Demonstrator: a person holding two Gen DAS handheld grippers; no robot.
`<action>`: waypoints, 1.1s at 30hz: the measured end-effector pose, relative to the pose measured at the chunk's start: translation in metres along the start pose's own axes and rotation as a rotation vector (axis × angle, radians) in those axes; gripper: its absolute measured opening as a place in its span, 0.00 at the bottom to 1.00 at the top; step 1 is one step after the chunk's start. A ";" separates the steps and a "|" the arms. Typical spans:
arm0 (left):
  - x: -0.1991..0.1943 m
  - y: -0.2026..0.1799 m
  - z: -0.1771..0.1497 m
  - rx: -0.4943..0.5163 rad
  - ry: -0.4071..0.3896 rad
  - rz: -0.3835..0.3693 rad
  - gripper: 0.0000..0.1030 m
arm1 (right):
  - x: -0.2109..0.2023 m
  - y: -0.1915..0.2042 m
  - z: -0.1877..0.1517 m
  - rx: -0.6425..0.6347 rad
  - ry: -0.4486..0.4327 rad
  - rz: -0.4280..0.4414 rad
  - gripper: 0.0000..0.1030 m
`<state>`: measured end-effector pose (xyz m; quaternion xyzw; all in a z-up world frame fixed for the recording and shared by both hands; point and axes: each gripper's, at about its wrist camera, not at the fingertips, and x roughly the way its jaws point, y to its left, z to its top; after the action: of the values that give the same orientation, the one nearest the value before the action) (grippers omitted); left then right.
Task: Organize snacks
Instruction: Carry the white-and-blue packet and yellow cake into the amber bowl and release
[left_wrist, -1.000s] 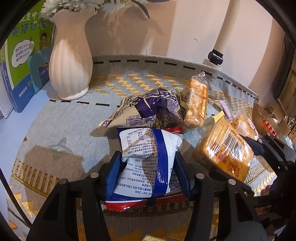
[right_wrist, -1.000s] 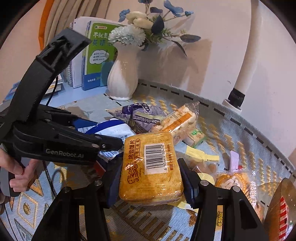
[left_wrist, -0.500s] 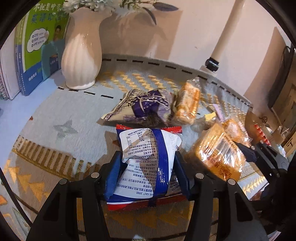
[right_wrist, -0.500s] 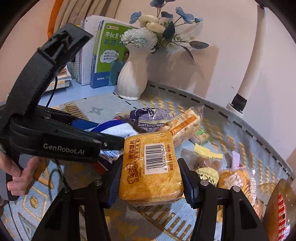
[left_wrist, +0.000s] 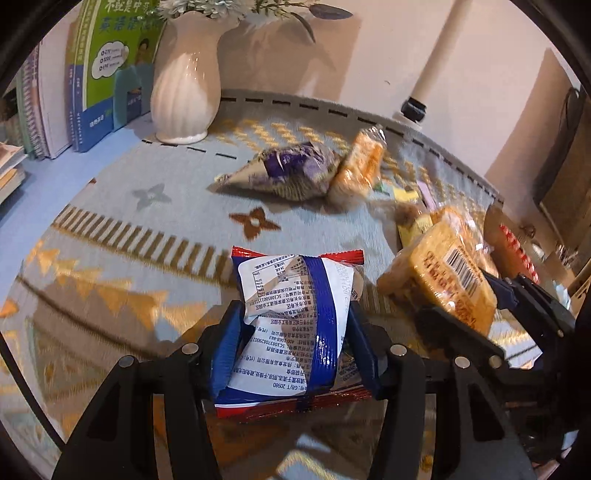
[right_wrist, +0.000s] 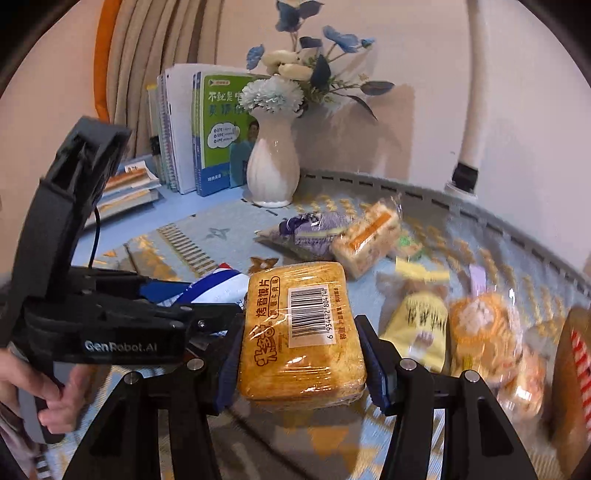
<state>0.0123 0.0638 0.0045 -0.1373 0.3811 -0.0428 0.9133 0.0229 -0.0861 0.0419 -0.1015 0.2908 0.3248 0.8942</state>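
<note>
— What's up in the upper left of the left wrist view?

— A white ribbed vase (left_wrist: 186, 83) stands on the patterned mat (left_wrist: 122, 236), with upright books (left_wrist: 92, 85) just beside it on its left.

— And in the right wrist view?

— Blue and white flowers (right_wrist: 295, 77) fill the vase at top centre. A white pole (right_wrist: 474, 85) with a black collar rises at the upper right, against the wall (right_wrist: 535, 122).

Two black tongs (right_wrist: 301, 354), one ribbed white ceramic vase (right_wrist: 272, 166), roughly seven plastic-wrapped snack packets (right_wrist: 365, 236); blur hides the exact count.
</note>
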 end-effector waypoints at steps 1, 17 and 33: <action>-0.003 -0.004 -0.004 0.008 0.000 0.007 0.51 | -0.005 -0.001 -0.004 0.015 -0.001 0.011 0.53; -0.029 -0.183 0.056 0.196 -0.004 -0.021 0.50 | -0.153 -0.165 0.007 0.312 -0.131 -0.088 0.54; 0.072 -0.377 0.033 0.386 0.272 -0.286 0.76 | -0.197 -0.339 -0.051 0.610 0.050 -0.388 0.79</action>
<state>0.0963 -0.3036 0.0843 -0.0060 0.4617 -0.2610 0.8478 0.0944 -0.4684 0.1138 0.1087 0.3715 0.0447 0.9210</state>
